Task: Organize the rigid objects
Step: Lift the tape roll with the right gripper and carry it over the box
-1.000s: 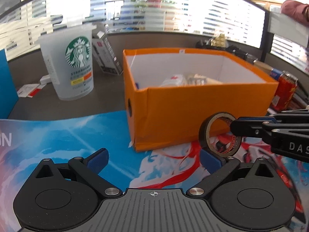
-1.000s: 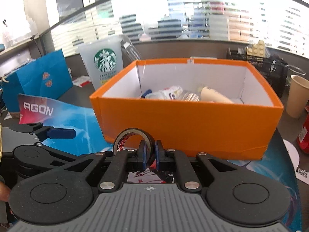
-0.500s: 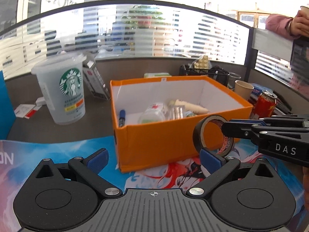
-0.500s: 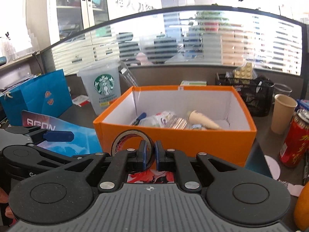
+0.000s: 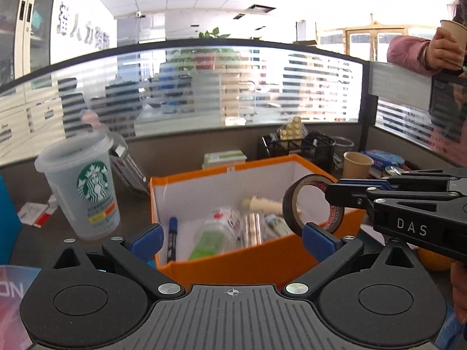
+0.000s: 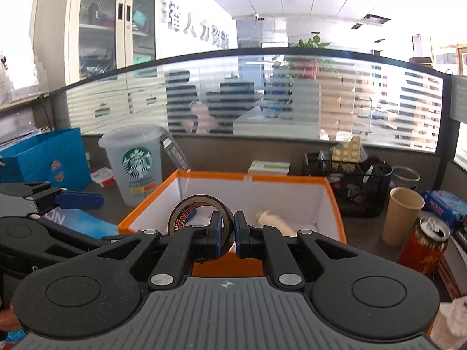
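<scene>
Right wrist view: the right gripper (image 6: 226,231) pinches a roll of tape (image 6: 201,221) at lower centre — held above the near edge of the orange box (image 6: 335,201). Left gripper (image 5: 232,237) stands wide apart, holding nothing, with a Starbucks cup (image 5: 84,189) at left.

Hidden behind the right tongs (image 6: 227,231): lower half of the tape roll (image 6: 201,217) and most of the box (image 6: 332,204) contents. Cut off at the upper right edge: person holding a paper cup (image 5: 454,33). Blurred: cream tube (image 6: 274,222) at centre.
</scene>
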The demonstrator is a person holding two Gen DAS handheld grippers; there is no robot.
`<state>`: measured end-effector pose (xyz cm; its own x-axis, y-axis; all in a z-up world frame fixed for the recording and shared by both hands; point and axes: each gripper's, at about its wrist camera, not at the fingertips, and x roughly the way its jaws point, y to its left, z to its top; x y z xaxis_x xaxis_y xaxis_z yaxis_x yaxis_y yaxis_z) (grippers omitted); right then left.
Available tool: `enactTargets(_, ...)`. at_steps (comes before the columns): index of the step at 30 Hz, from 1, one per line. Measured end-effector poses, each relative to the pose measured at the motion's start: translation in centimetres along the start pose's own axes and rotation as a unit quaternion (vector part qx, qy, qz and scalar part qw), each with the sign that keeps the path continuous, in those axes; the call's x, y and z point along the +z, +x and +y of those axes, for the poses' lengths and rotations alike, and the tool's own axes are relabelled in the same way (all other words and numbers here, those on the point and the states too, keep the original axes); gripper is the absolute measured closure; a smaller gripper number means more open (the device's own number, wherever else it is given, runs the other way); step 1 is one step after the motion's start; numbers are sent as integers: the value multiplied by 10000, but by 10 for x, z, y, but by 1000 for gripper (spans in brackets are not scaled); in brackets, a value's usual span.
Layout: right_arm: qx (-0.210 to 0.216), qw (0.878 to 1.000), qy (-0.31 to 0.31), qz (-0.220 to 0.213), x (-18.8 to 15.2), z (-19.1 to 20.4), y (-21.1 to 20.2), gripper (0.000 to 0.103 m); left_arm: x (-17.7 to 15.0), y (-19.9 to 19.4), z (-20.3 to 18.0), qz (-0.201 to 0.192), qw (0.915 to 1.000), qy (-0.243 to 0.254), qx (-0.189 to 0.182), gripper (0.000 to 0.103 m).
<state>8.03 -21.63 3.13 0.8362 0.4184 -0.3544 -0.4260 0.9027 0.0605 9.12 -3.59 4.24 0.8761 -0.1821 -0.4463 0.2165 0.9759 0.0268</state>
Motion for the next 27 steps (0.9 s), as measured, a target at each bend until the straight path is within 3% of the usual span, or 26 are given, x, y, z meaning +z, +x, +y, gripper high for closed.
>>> enactTargets(14,76,9999,83,103,20,-18,44,94,16,52,7,245,9997,3,96,0)
enactTargets(27,-62,9983,348,458,19,-57,95,94,16,99,27,632,9972,-335,236,0)
